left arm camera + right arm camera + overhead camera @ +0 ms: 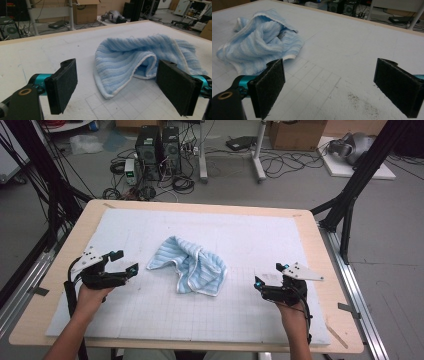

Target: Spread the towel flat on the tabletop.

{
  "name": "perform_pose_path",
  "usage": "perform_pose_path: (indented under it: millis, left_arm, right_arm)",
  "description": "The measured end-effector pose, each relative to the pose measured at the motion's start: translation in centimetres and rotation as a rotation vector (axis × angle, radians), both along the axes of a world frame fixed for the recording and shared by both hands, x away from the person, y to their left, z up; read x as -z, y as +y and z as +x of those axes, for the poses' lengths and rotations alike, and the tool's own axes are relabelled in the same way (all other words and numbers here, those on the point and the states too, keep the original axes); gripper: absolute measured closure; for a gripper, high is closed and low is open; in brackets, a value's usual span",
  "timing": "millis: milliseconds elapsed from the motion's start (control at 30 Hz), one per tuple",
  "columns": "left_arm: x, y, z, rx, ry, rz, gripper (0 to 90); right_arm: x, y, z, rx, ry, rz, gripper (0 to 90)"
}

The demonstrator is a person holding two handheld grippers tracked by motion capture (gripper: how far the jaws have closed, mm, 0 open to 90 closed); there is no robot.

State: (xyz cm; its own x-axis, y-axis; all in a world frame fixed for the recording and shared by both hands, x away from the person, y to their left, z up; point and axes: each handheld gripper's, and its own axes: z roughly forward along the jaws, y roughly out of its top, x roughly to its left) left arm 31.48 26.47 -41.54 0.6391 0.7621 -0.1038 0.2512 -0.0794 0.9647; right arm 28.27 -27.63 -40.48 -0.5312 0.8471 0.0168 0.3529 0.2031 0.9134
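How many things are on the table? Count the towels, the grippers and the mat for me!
Towel: 1
Grippers: 2, left gripper, right gripper
Mat: 1
Total: 4

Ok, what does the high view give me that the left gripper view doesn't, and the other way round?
High view alone: both hands, with the left hand-held gripper and right hand-held gripper on either side of the crumpled blue towel, neither touching it, plus the whole white mat. Left gripper view alone: close up, its pads stand wide apart with nothing between them, and the towel's folded white hem faces them. Both share the towel lying bunched on the mat.
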Motion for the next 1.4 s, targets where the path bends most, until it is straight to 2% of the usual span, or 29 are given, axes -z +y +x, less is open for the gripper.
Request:
perform_pose_path:
  millis: [200, 333, 433, 533, 600, 667, 700, 767, 833, 867, 933, 1000, 1033, 1133, 1267, 1400]
  left_arm:
    - [0.0, -0.7, 0.1, 0.018, 0.008, 0.005, 17.4]
    - [0.1, -1.4, 0.1, 0.026, 0.014, 0.021, 17.4]
    - [0.2, -2.7, 0.3, 0.066, 0.023, 0.04, 17.6]
    - [0.2, -3.5, 0.5, 0.11, 0.041, 0.034, 21.3]
    - [0.2, -3.9, 0.6, 0.116, 0.044, 0.032, 21.3]
    - [0.1, -5.2, 1.0, 0.142, 0.044, 0.057, 21.3]
    - [0.1, -5.2, 1.0, 0.142, 0.044, 0.057, 21.3]
    - [0.3, -6.5, 1.3, 0.161, 0.052, 0.089, 21.5]
    - [0.2, -6.9, 1.3, 0.169, 0.05, 0.09, 22.0]
    - [0.1, -7.8, 1.5, 0.189, 0.053, 0.095, 22.2]
    - [0.1, -8.7, 1.7, 0.206, 0.057, 0.118, 22.6]
    - [0.1, -9.1, 1.8, 0.217, 0.065, 0.124, 22.7]
    - [0.3, -10.1, 2.1, 0.23, 0.074, 0.152, 22.8]
    - [0.6, -11.6, 2.3, 0.253, 0.09, 0.194, 22.9]
    - [1.5, -13.3, 2.7, 0.257, 0.125, 0.293, 22.9]
    - [1.8, -14.1, 2.8, 0.273, 0.145, 0.306, 26.9]
  right_arm:
    - [-0.1, 0.2, -0.3, 0.005, -0.004, 0.0, 9.3]
    - [0.0, 0.5, -0.5, -0.013, 0.002, -0.013, 9.3]
    - [-0.1, 0.4, -0.7, -0.011, 0.0, -0.007, 9.3]
    - [0.1, 0.3, -0.7, -0.011, 0.001, -0.006, 9.3]
    - [0.2, 0.2, -0.7, -0.01, 0.009, -0.001, 9.3]
    - [0.3, 0.2, -0.8, -0.005, 0.013, 0.005, 9.3]
    - [0.3, 0.2, -0.8, -0.005, 0.017, 0.007, 9.3]
    - [0.3, 0.3, -0.9, -0.005, 0.011, -0.002, 9.3]
    - [0.3, 0.4, -0.9, -0.005, 0.016, -0.002, 9.3]
    - [0.4, 0.4, -0.9, -0.007, 0.013, -0.004, 9.3]
    - [0.4, 0.5, -0.8, -0.008, 0.018, -0.006, 9.3]
    - [0.5, 0.6, -0.8, -0.014, 0.019, -0.008, 9.3]
    - [0.5, 0.7, -0.8, -0.016, 0.021, -0.011, 9.3]
    - [0.6, 0.8, -0.7, -0.02, 0.025, -0.015, 9.3]
    - [0.8, 1.1, -0.5, -0.031, 0.032, -0.027, 9.3]
    - [0.9, 1.3, -0.5, -0.034, 0.04, -0.031, 9.3]
